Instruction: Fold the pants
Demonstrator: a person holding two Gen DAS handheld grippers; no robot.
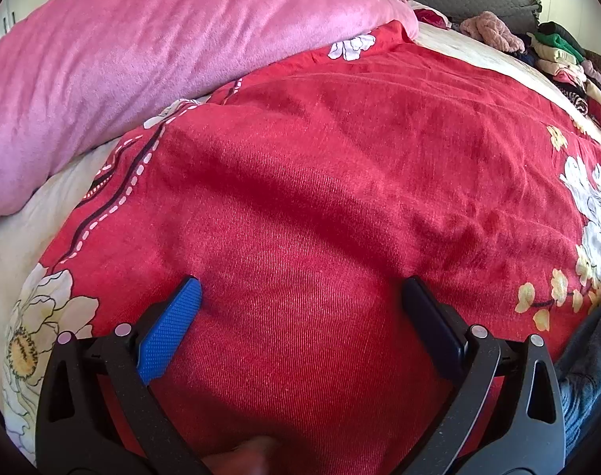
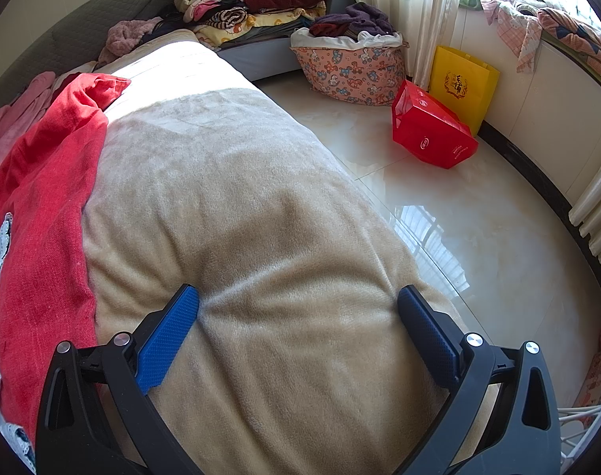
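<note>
Red pants (image 1: 320,206) lie spread on a red floral bedcover (image 1: 557,237), filling most of the left wrist view. My left gripper (image 1: 300,297) is open just above the red cloth, holding nothing. In the right wrist view the red pants (image 2: 43,182) show along the left edge. My right gripper (image 2: 298,301) is open and empty over the beige blanket (image 2: 241,198), to the right of the pants.
A pink duvet (image 1: 122,59) lies at the far left. Stacked folded clothes (image 2: 253,4) sit at the head of the bed. On the tiled floor to the right are a patterned laundry bag (image 2: 347,67), a red box (image 2: 431,126) and a yellow bag (image 2: 462,83).
</note>
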